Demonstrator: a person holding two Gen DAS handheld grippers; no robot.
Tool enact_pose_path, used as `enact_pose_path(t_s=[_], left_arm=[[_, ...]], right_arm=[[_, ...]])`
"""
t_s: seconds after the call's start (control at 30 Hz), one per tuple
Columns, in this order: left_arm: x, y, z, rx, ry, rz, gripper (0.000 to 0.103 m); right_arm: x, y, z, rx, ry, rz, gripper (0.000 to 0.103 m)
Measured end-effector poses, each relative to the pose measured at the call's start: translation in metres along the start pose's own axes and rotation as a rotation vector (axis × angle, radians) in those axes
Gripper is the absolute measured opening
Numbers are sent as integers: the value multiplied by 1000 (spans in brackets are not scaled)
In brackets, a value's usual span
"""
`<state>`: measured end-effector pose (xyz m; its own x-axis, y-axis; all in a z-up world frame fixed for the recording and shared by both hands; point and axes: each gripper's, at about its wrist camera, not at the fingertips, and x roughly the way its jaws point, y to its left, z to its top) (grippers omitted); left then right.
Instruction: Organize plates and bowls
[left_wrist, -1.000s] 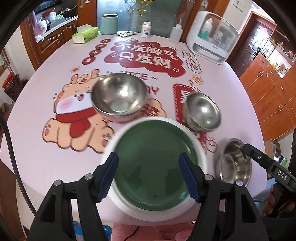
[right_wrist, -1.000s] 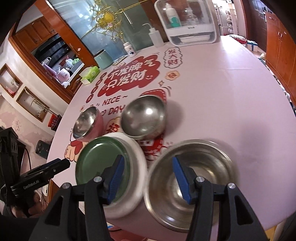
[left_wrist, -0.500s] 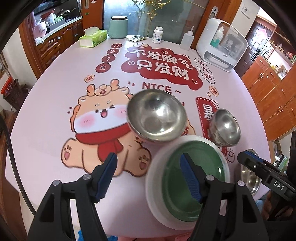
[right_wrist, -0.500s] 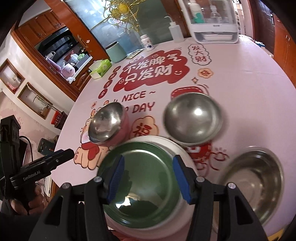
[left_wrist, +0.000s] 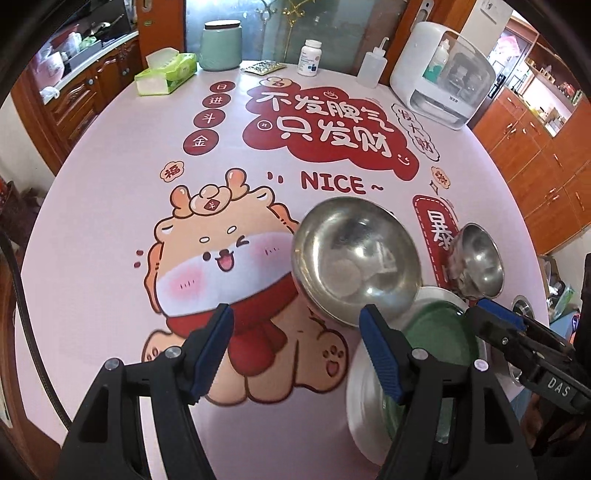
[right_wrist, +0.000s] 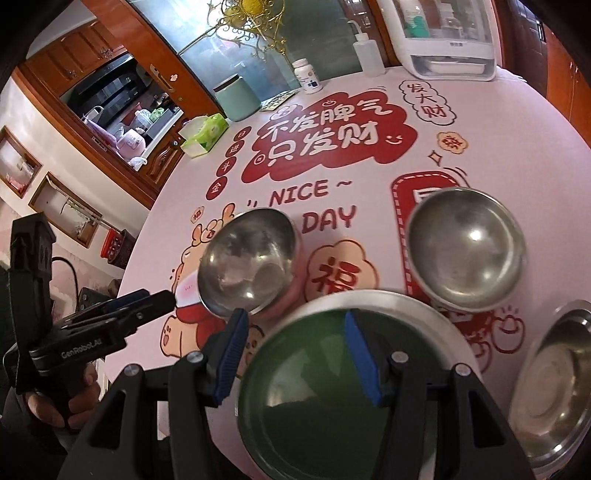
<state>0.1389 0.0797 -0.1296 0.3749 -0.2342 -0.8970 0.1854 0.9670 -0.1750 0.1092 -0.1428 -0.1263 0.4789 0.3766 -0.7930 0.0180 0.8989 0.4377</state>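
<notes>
Green plate (right_wrist: 317, 398) at counter's (right_wrist: 498, 122) near edge, 6 o'clock. Steel bowls ring it: one at 11 (right_wrist: 247, 262), one at 1 (right_wrist: 467, 247), a shallow one at 3 (right_wrist: 550, 391). All separate, nothing nested yet. Right gripper (right_wrist: 293, 356) over plate's left rim, jaws half open, empty; likely lining up a rim grab. Left gripper (left_wrist: 297, 349) jaws wide, empty, over bare counter at 9 of the 11 o'clock bowl.
</notes>
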Motion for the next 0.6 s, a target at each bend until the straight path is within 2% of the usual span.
enact_pose_path(t_s=[0.3, 0.6], left_arm=[[24, 11, 22, 35, 37, -24, 69], [51, 24, 34, 23, 90, -50, 69]], right_arm=[[28, 16, 12, 29, 34, -12, 55], [55, 18, 25, 63, 87, -14, 55]])
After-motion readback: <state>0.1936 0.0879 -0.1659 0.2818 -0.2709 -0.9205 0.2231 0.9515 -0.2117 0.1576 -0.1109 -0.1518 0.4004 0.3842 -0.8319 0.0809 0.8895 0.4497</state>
